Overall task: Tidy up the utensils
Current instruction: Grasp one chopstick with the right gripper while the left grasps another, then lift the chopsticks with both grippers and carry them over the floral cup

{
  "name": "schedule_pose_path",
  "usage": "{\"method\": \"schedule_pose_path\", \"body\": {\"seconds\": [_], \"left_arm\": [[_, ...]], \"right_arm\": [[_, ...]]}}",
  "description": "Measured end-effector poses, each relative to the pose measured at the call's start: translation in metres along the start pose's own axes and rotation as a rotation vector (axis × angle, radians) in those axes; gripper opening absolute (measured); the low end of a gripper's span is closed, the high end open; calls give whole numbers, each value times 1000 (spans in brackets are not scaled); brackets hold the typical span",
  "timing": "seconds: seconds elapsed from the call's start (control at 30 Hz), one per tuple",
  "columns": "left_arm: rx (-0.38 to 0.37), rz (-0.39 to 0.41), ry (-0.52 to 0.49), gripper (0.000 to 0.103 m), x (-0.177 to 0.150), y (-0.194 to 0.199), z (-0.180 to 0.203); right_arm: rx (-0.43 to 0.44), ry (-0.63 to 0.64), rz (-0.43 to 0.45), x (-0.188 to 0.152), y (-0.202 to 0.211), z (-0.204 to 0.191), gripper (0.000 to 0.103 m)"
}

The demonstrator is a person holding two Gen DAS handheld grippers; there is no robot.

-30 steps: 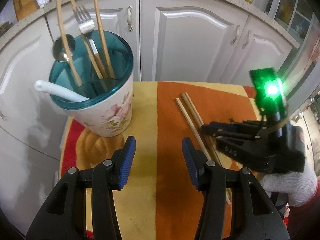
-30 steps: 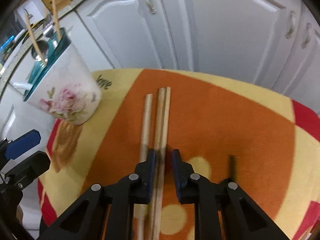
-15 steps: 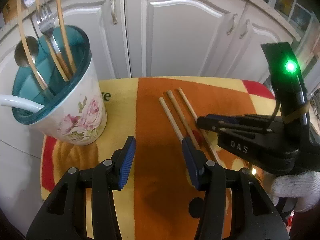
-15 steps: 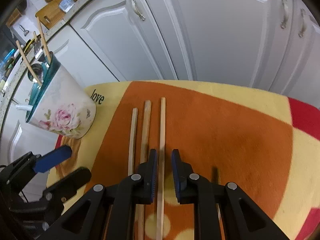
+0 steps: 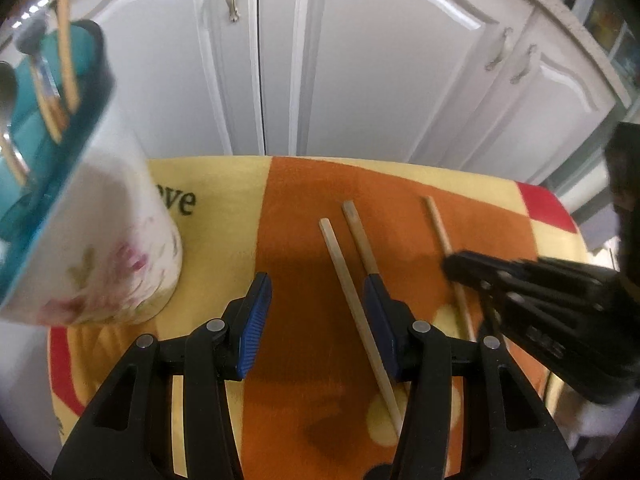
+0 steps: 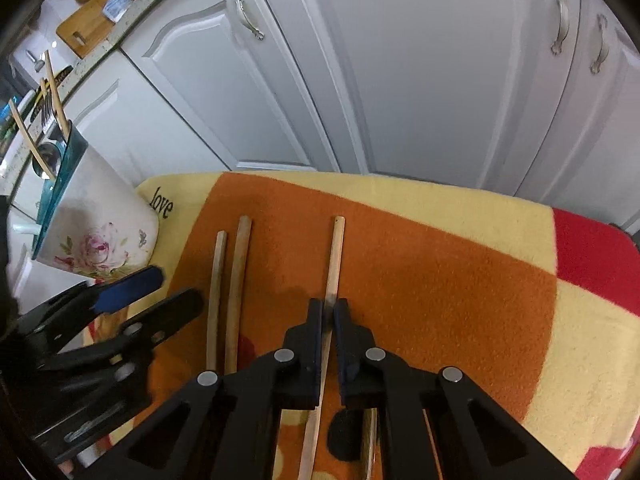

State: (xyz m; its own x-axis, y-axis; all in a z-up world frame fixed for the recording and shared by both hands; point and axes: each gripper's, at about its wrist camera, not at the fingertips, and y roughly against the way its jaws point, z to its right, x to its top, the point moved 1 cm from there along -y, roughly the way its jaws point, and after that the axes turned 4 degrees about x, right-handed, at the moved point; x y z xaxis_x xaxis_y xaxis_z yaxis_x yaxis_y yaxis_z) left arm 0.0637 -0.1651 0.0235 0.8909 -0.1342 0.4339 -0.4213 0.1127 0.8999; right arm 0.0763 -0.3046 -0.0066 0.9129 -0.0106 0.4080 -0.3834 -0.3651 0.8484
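Right gripper [image 6: 328,310] is clamped on a single chopstick [image 6: 335,248], centre of the right wrist view; jaws pinch it partway along its length, tip pointing toward the cabinet doors [image 6: 420,72] at the top. Stick appears to lie on the orange-and-yellow cloth [image 6: 440,264], not yet lifted.

Left gripper [image 5: 316,300] is about half open and holds nothing. In the left wrist view the pale chopstick [image 5: 348,288] runs between its jaws and the darker chopstick [image 5: 360,236] disappears behind the right jaw, lower centre of frame.

Holder cup [image 5: 100,240], floral with a teal liner, sits at the left edge of both views, already holding several utensils.

Judgement on doing the lift well:
- Grip is off-centre, so the long end likely droops; lift straight up first, then tilt.
- Keep the stick clear of the left gripper, which is near on the way to the cup.
- Enter the cup tip-down into a gap between the standing utensils.
- Left should centre on one stick only before closing.
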Motion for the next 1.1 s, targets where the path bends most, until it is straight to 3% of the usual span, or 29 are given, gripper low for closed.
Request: {"method": "schedule_pose_path", "body": {"seconds": [0.13, 0.23, 0.27, 0.33, 0.4, 0.47, 0.7, 1.1], "left_arm": [[-7, -39, 29, 47, 7, -17, -2], [-5, -22, 28, 45, 9, -19, 0], [-3, -15, 24, 42, 10, -20, 1], [-1, -6, 12, 16, 9, -20, 2], [-49, -15, 19, 8, 11, -18, 1], [-96, -14, 31, 6, 9, -11, -1], [-189, 96, 22, 5, 3, 51, -16], [-255, 256, -16, 4, -12, 158, -42]], "right_arm": [[-4, 4, 0, 9, -5, 1, 6], [3, 10, 13, 15, -9, -1, 6], [6, 13, 18, 16, -10, -1, 6], [7, 17, 22, 14, -7, 0, 6], [8, 20, 36, 11, 0, 0, 6], [18, 23, 55, 4, 13, 1, 5], [69, 35, 162, -4, 66, -18, 5], [104, 124, 284, -28, 141, -65, 5]]}}
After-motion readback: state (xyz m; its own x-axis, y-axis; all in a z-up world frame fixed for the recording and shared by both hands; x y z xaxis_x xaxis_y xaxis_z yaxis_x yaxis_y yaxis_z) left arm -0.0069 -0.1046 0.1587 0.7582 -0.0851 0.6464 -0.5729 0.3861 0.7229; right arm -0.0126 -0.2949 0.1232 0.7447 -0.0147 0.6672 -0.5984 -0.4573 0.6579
